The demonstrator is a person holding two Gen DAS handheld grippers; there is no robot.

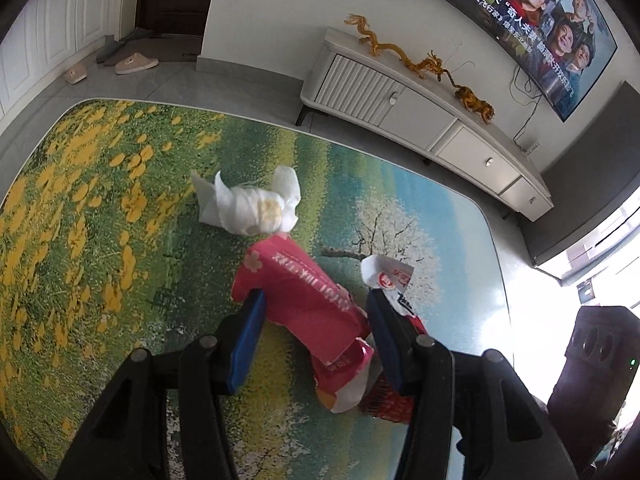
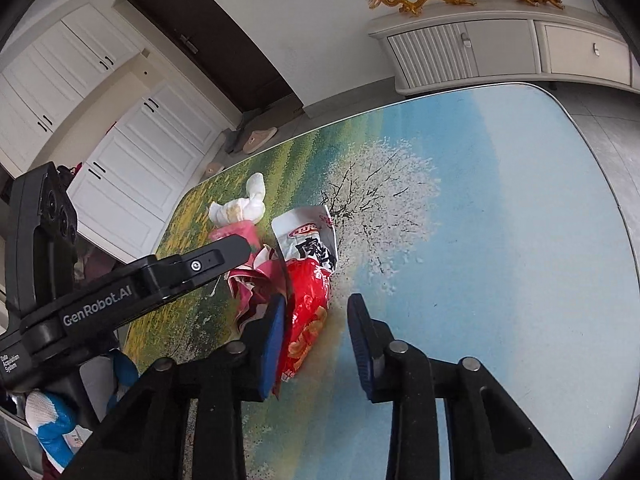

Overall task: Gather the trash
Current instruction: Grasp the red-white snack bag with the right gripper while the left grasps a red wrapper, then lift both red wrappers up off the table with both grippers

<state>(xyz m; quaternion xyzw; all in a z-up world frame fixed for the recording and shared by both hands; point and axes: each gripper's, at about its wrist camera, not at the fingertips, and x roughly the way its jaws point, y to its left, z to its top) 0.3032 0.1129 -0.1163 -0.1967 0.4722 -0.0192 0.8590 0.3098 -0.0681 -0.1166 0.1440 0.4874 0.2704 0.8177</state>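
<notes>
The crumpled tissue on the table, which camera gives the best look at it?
The left wrist view. There the tissue lies large and unblocked just beyond the pink wrapper, with its yellowish stain clear. In the right wrist view the tissue is smaller and farther off, its lower edge met by the pink wrapper and the left gripper.

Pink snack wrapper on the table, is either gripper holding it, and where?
Nothing is held. The left gripper is open astride the pink snack wrapper's middle; the right gripper is open too.
</notes>
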